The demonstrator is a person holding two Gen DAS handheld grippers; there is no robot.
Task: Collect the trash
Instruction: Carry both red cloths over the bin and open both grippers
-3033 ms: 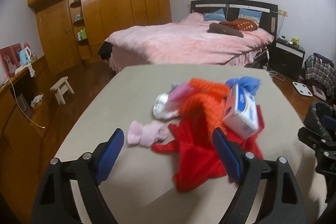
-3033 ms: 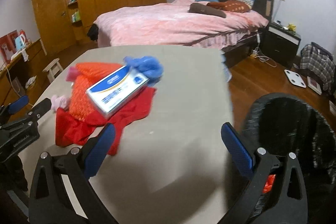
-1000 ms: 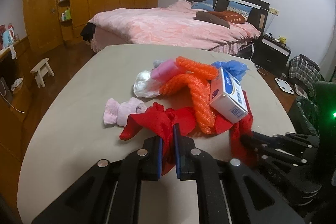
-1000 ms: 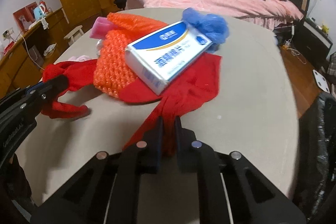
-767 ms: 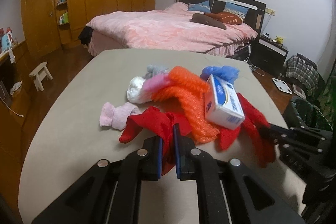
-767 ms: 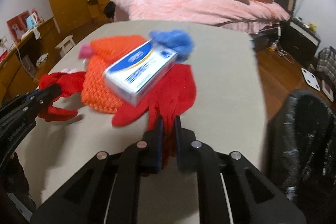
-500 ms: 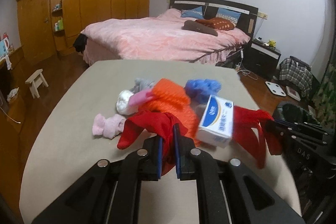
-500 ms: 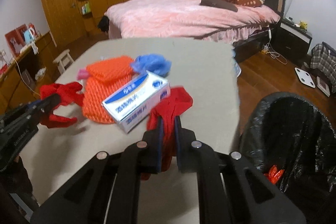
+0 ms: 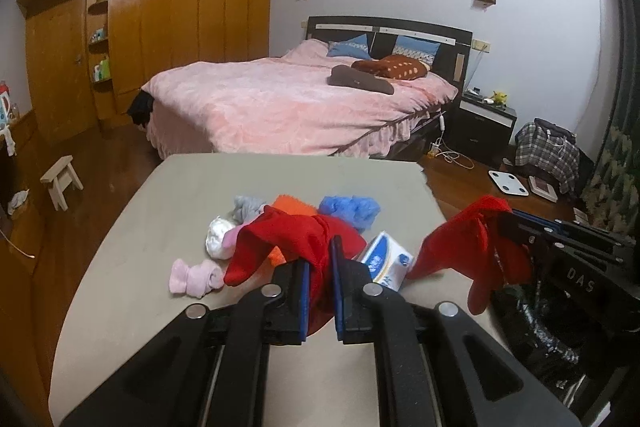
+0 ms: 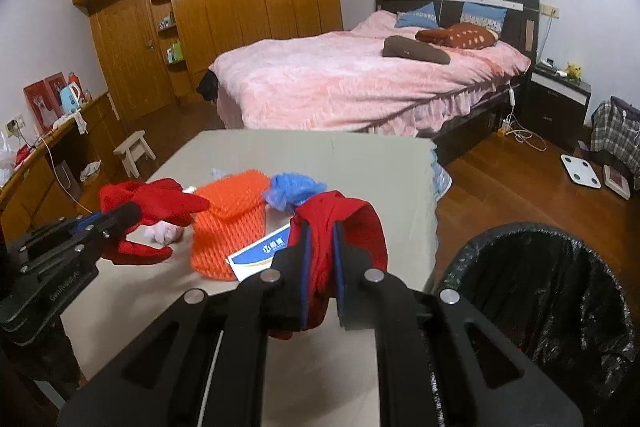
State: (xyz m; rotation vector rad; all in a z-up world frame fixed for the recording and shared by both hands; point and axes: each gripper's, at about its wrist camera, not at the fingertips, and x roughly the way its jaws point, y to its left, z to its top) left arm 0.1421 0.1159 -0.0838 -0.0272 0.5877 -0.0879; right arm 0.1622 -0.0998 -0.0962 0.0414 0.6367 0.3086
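Two ends of a limp red fabric piece (image 9: 296, 235) hang lifted above the beige tabletop (image 9: 120, 291), centre frame, each pinched: left gripper (image 9: 319, 291) clamped on one end, right gripper (image 10: 320, 281) clamped on the other. Beneath, on the table: orange foam net (image 10: 232, 223), white-and-blue cardboard box (image 9: 386, 263), crumpled blue plastic (image 9: 348, 209), pink sock (image 9: 192, 277). Black-lined trash bin (image 10: 552, 291) w/ open mouth at lower right, just beside table edge.

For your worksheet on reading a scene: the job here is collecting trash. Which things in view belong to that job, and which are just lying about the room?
Part of the job:
- red cloth, gripped by left gripper and right gripper
- black-lined bin
- orange net, blue-and-white box, blue bag, on the table

Just lying about:
- bed
- stool
- scale
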